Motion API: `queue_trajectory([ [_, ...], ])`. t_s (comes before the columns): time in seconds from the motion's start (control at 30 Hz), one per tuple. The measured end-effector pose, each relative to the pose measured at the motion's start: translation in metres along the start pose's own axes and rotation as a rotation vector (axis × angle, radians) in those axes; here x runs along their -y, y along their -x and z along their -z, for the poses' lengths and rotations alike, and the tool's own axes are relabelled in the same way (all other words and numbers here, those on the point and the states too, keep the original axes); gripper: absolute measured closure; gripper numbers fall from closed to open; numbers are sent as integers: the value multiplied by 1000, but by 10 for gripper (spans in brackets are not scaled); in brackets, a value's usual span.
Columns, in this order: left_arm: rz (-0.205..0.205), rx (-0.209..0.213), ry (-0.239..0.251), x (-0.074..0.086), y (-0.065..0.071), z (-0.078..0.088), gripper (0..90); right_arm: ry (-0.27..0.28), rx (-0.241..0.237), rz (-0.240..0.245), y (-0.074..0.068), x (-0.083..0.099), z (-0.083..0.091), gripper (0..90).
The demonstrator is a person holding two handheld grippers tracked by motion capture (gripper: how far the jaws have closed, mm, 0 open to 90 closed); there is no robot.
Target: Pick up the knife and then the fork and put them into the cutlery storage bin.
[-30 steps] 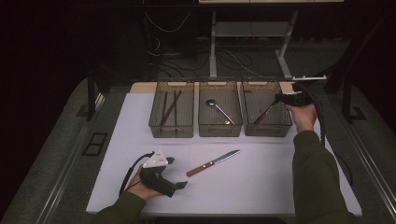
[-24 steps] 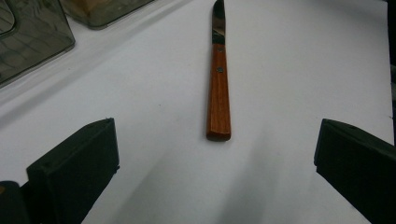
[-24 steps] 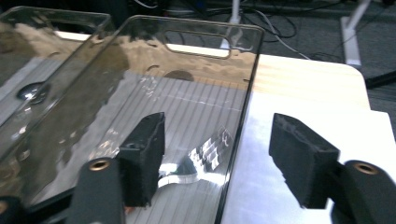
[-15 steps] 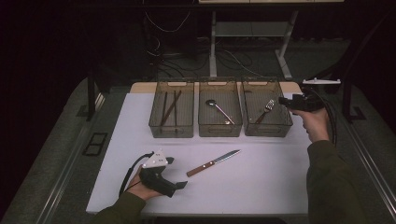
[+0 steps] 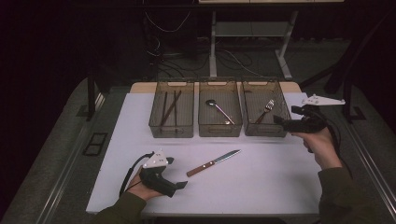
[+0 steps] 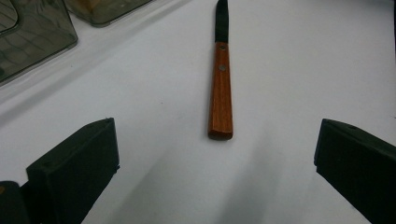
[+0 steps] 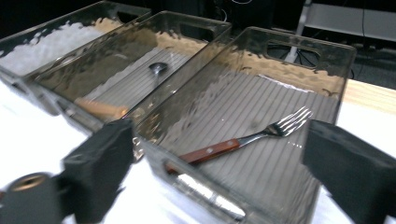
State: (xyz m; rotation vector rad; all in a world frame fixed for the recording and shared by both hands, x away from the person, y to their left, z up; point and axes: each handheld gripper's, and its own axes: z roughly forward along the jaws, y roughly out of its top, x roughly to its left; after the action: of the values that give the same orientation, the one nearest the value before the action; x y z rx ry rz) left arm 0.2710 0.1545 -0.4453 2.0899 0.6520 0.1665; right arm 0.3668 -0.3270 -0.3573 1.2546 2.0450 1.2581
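A wood-handled knife (image 5: 214, 163) (image 6: 220, 93) lies on the white table top (image 5: 280, 186), its blade pointing away to the right. My left gripper (image 5: 182, 185) (image 6: 217, 154) rests open on the table just short of the handle's end, apart from it. Three smoky plastic bins stand in a row at the back. The left bin (image 5: 171, 135) holds dark chopsticks (image 5: 169, 107), the middle bin (image 5: 219, 135) a spoon (image 5: 219, 111) (image 7: 158, 69), and the right bin (image 5: 265, 135) (image 7: 205, 196) a fork (image 5: 266, 109) (image 7: 243, 142). My right gripper (image 5: 279, 120) (image 7: 219, 140) hovers at that bin's near right corner. Its jaws have just been opening, with nothing between them.
The white top ends near the front and at the right, with grey table frame (image 5: 369, 154) beyond. A strip of bare wood (image 5: 140, 87) shows behind the bins. Desk legs and cables (image 5: 215, 51) stand on the dark floor farther back.
The right gripper let go of the fork, which now lies in the right bin. The right hand drew back toward the near right and its jaws opened. The left gripper stayed put.
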Motion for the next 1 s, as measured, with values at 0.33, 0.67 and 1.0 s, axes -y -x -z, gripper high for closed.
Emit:
queue_trajectory([
  [0.33, 5, -4, -2, 0, 0, 1, 0, -16, -59, 38, -32, 38, 3, 25],
  [0.67, 4, -15, -7, -1, 1, 1, 0, -44, -99, 44, -55, 82, 7, 26],
  [1.0, 1, -43, 4, -8, 1, 5, 143, -44, -123, 54, -75, 112, 17, 26],
])
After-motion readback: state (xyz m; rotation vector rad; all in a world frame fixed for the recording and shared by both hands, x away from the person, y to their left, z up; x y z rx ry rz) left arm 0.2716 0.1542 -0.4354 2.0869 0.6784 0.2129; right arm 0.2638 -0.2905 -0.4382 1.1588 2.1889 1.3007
